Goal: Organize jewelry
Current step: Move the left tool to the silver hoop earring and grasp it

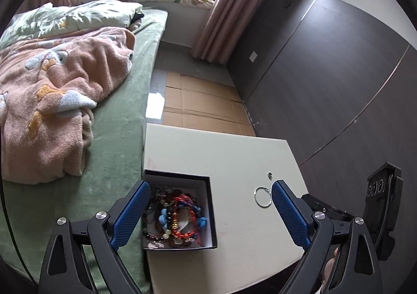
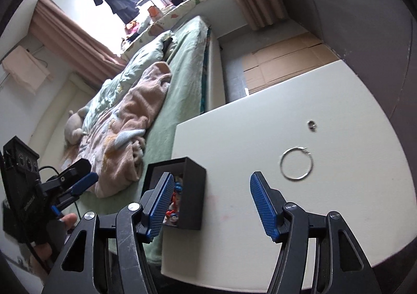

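A white table [image 1: 234, 153] is seen beside a bed covered in green sheets [image 1: 117, 137], where a pink fleece blanket [image 1: 60, 90] lies crumpled. At the table's near left corner, a black box [image 1: 212, 205] is shown, its white interior heaped with beaded bracelets [image 1: 179, 213] in red, blue, yellow and dark tones. Two pieces are left outside the box on the bare tabletop: a thin silver hoop [image 1: 262, 197], lying flat well to the right of the box, and a small ring [image 1: 269, 176] just beyond it.

The left gripper [image 1: 208, 213] is held wide open above the table, nothing between its blue-padded fingers [image 1: 130, 215]; one finger is seen over the box's left edge, the other near the hoop. The right gripper [image 2: 211, 205] is likewise spread wide and empty, its left finger lined up with the box [image 2: 194, 189] and its right finger set just short of the silver hoop [image 2: 295, 163], the small ring [image 2: 311, 125] farther off. Flattened cardboard [image 1: 203, 103] is spread on the floor beyond the table.
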A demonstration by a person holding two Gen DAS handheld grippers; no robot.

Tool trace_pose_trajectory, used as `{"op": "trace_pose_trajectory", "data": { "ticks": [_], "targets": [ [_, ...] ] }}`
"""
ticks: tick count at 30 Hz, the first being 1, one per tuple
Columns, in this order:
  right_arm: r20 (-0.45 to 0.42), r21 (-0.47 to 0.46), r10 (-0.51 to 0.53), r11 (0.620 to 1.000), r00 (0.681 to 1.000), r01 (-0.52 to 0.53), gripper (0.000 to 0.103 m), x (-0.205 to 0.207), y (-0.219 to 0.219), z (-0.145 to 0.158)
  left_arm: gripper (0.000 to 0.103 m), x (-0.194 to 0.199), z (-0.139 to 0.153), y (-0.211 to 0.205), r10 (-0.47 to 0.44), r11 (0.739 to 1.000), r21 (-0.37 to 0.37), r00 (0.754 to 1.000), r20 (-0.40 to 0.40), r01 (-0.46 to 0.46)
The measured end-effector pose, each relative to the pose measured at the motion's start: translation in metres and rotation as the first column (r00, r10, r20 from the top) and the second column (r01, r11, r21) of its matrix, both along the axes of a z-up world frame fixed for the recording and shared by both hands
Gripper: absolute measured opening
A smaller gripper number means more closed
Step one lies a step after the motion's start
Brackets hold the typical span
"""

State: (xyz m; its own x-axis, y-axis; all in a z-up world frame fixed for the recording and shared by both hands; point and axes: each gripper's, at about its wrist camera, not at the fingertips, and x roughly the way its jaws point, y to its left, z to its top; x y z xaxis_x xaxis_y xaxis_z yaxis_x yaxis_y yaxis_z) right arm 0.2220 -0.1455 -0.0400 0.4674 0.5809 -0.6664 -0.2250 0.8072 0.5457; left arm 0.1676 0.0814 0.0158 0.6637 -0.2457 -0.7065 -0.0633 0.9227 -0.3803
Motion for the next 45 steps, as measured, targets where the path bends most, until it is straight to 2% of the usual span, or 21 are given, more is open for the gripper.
{"op": "trace_pose_trajectory", "data": {
  "ticks": [3, 7, 9, 11, 13, 16, 18, 19, 20, 24, 28, 33, 35, 38, 45],
  "targets": [
    [-0.028, 0.017, -0.05, 0.999, 0.998, 0.051, 0.062, 0.008, -0.026, -0.003, 0.095, 0.007, 0.003, -0.028, -0.041, 0.997, 0.062, 0.999, -0.006, 0.041],
    [-0.071, 0.029, -0.116, 0.993, 0.991, 0.118, 0.062, 0.015, -0.058, -0.011, 0.095, 0.019, 0.002, -0.059, -0.096, 0.991, 0.093, 0.995, -0.037, 0.099],
    [-0.082, 0.027, -0.138, 0.99, 0.987, 0.14, 0.062, 0.018, -0.071, -0.013, 0.091, 0.028, 0.001, -0.075, -0.12, 0.987, 0.098, 0.991, -0.062, 0.126],
    [-0.099, 0.032, -0.154, 0.987, 0.983, 0.158, 0.068, 0.022, -0.081, -0.017, 0.08, 0.038, -0.002, -0.092, -0.143, 0.982, 0.113, 0.985, -0.095, 0.153],
    [-0.117, 0.042, -0.175, 0.983, 0.978, 0.181, 0.076, 0.024, -0.093, -0.021, 0.073, 0.047, -0.006, -0.107, -0.16, 0.975, 0.133, 0.979, -0.126, 0.176],
    [-0.133, 0.05, -0.198, 0.977, 0.971, 0.206, 0.077, 0.027, -0.107, -0.024, 0.07, 0.058, -0.013, -0.129, -0.188, 0.963, 0.164, 0.969, -0.161, 0.214],
    [-0.151, 0.066, -0.197, 0.976, 0.969, 0.209, 0.08, 0.029, -0.115, -0.028, 0.064, 0.067, -0.019, -0.141, -0.202, 0.954, 0.186, 0.961, -0.189, 0.237],
    [-0.162, 0.077, -0.197, 0.974, 0.967, 0.212, 0.081, 0.031, -0.119, -0.03, 0.058, 0.07, -0.022, -0.147, -0.206, 0.948, 0.203, 0.958, -0.201, 0.246],
    [-0.172, 0.083, -0.202, 0.972, 0.964, 0.219, 0.081, 0.032, -0.123, -0.032, 0.057, 0.074, -0.026, -0.154, -0.216, 0.938, 0.226, 0.952, -0.215, 0.264],
    [-0.196, 0.097, -0.237, 0.961, 0.951, 0.259, 0.081, 0.033, -0.138, -0.038, 0.057, 0.084, -0.041, -0.177, -0.286, 0.889, 0.283, 0.92, -0.267, 0.359],
    [-0.222, 0.129, -0.259, 0.948, 0.94, 0.292, 0.081, 0.036, -0.156, -0.043, 0.055, 0.097, -0.059, -0.19, -0.295, 0.847, 0.348, 0.9, -0.321, 0.402],
    [-0.216, 0.108, -0.285, 0.944, 0.934, 0.313, 0.081, 0.039, -0.171, -0.041, 0.054, 0.111, -0.082, -0.204, -0.315, 0.795, 0.396, 0.871, -0.377, 0.459],
    [-0.216, 0.103, -0.284, 0.945, 0.934, 0.311, 0.081, 0.04, -0.175, -0.041, 0.052, 0.117, -0.092, -0.208, -0.317, 0.783, 0.402, 0.861, -0.398, 0.474],
    [-0.224, 0.088, -0.291, 0.944, 0.93, 0.317, 0.081, 0.043, -0.182, -0.044, 0.049, 0.124, -0.105, -0.212, -0.324, 0.78, 0.389, 0.849, -0.418, 0.49],
    [-0.254, 0.068, -0.318, 0.936, 0.914, 0.344, 0.081, 0.053, -0.197, -0.051, 0.048, 0.139, -0.126, -0.225, -0.331, 0.76, 0.396, 0.832, -0.446, 0.515]
  ]
}}
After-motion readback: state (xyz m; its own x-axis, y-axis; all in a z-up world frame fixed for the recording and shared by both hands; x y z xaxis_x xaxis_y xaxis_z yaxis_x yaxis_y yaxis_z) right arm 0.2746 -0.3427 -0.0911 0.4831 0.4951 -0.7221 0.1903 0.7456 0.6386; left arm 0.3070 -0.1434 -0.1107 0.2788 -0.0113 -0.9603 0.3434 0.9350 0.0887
